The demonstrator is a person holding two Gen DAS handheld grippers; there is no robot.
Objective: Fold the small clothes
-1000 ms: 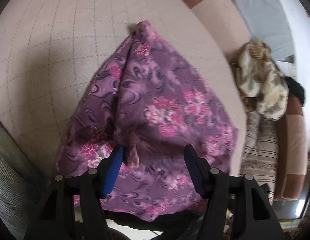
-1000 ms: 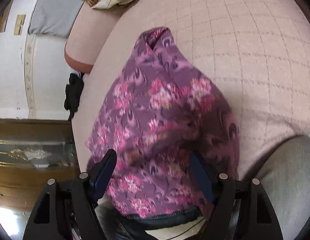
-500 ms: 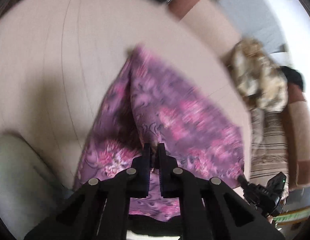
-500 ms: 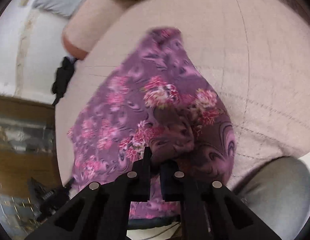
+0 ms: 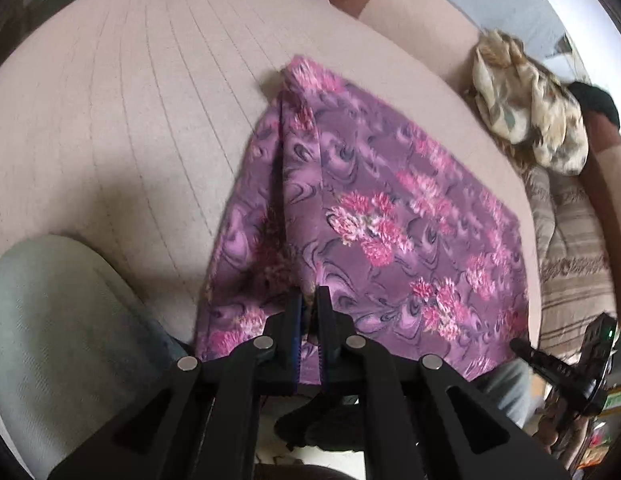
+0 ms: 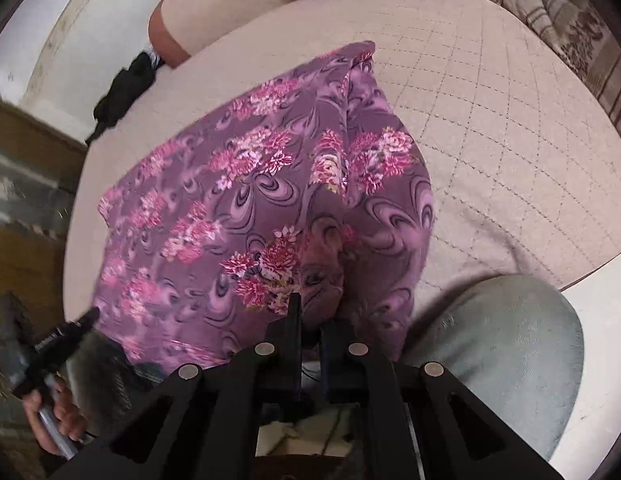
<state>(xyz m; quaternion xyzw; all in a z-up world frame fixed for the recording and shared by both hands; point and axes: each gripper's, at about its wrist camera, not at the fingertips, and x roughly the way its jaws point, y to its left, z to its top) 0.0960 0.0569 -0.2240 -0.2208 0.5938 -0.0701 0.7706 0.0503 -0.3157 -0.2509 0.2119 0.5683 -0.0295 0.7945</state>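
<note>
Status: you have the purple floral garment (image 5: 374, 216) lying on the quilted beige bed (image 5: 122, 128), its near hem hanging toward your knees. Your left claw (image 5: 307, 304) is pinched narrow on the near hem, cloth caught between the pads. Your right claw (image 6: 308, 316) is likewise closed tight on the hem at its own end; the left wrist view shows its black frame off at 4 o'clock.

Progress, as a judgement: early. The garment (image 6: 270, 184) is only roughly spread. One lengthwise ridge runs from the near hem up to the far tip at 12 o'clock, and a flap is doubled under along the side nearest your pale-trousered knee (image 5: 58, 320). No clean fold is visible yet. Still to do: tension the hem flat, then fold and square it.

Edges:
- Far tip of the garment is bunched and slightly raised at 12 o'clock in both wrist views.
- In the left wrist view, the edge at 3 o'clock lies close to the mattress border; I cannot tell whether it overhangs.
- Near hem is off the bed, held in the air by both claws.

Open room:
- Bare quilt from 9 to 12 o'clock in the left wrist view; same stretch shows from 12 to 3 o'clock in the right wrist view. Best direction for carrying the hem forward.
- A crumpled cream patterned cloth (image 5: 530, 120) and striped bedding (image 5: 574, 248) sit at 2 to 3 o'clock, well apart from the garment.
- A dark item (image 6: 126, 88) lies at 10 o'clock in the right wrist view, off the mattress edge.
</note>
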